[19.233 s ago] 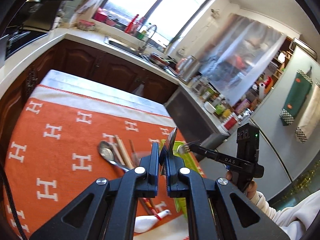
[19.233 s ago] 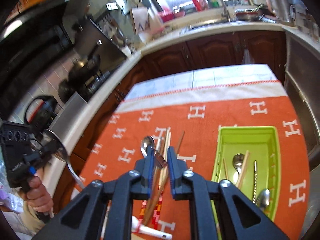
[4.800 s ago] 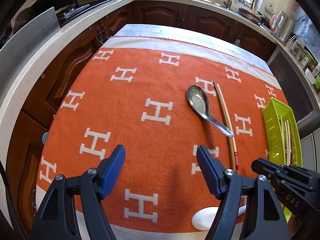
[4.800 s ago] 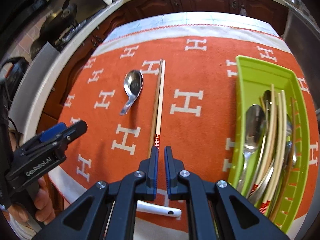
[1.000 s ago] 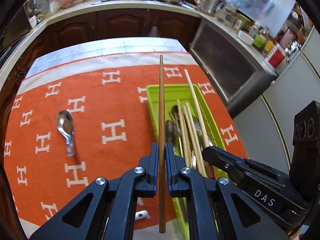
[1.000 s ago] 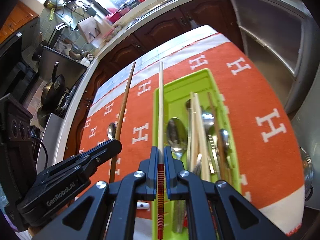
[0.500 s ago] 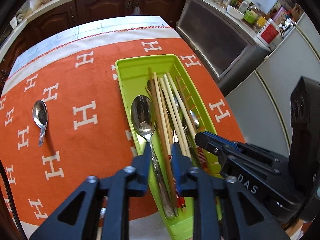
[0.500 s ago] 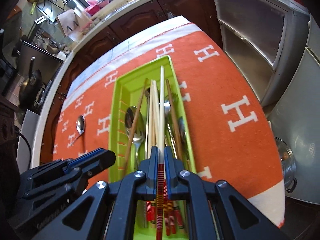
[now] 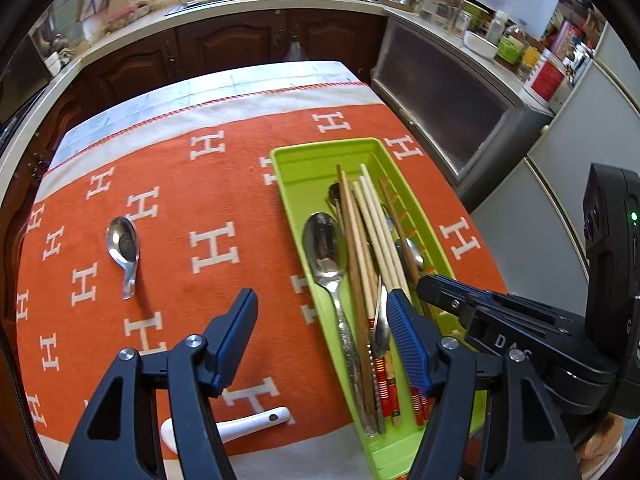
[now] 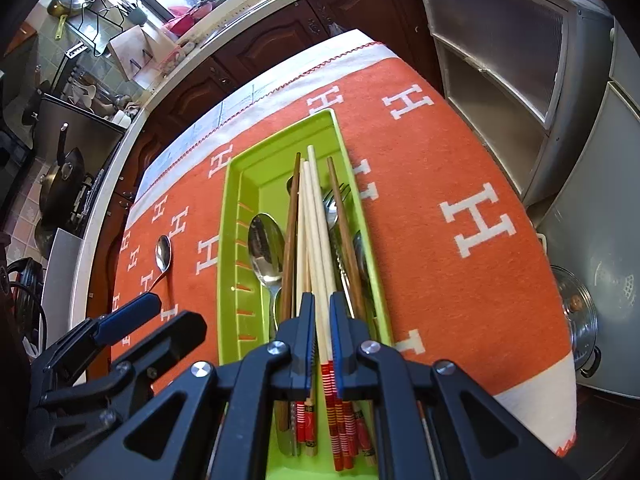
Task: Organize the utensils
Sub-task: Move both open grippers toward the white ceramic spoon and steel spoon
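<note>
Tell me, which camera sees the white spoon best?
The left wrist view. The white spoon lies on the orange cloth near its front edge, partly hidden behind the left gripper. The right wrist view doesn't show it at all.

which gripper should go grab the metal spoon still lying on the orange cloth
Left, probably. The left gripper has just been opening and holds nothing, nearer the metal spoon. The right gripper grips a chopstick over the green tray.
</note>
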Demonstrator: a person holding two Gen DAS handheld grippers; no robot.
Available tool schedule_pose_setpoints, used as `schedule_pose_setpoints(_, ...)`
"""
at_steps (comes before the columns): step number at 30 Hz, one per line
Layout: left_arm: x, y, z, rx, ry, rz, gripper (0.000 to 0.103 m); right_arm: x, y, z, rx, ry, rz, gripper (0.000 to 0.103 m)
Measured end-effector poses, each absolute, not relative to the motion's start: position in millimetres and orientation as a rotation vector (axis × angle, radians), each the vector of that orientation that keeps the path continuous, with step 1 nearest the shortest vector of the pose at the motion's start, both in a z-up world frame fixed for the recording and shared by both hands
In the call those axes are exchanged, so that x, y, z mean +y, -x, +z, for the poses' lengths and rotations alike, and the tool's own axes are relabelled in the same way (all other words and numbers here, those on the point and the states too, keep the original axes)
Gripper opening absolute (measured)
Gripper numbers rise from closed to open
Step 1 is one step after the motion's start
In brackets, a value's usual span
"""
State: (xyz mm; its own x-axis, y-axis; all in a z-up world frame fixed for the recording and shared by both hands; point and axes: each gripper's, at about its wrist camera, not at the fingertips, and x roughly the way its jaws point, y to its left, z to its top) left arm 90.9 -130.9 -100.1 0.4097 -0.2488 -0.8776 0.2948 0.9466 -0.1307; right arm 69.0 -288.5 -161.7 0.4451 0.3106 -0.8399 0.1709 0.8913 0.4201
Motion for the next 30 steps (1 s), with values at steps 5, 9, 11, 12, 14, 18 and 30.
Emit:
schedule_pose_setpoints(5,-118,-90,-99,1.094,-0.018,-0.312,0.072,-284,-67,-160,1.119,-0.488,0.106,0.007)
schedule_pose_setpoints(9,-106,-90,-99,1.096,0.010,-0.286,0.074,-278,-65,-158,1.116,-0.483,0.125,0.007)
schedule_pose_setpoints(11,-99,-90,-100,1.097,0.025,-0.271,0.076,-274,-64,-155,1.110,-0.480,0.138,0.007)
schedule_pose_setpoints(12,-94,-90,-100,1.097,0.035,-0.261,0.077,-272,-64,-154,1.105,-0.479,0.146,0.007)
schedule_pose_setpoints(14,-85,-91,-100,1.090,0.046,-0.241,0.078,-268,-63,-150,1.093,-0.473,0.163,0.007)
schedule_pose_setpoints(18,-58,-91,-96,1.070,0.060,-0.181,0.078,-255,-62,-142,1.078,-0.445,0.217,0.008)
schedule_pose_setpoints(30,32,-64,-99,1.029,0.057,0.002,0.081,-171,-55,-125,1.033,-0.175,0.427,0.017)
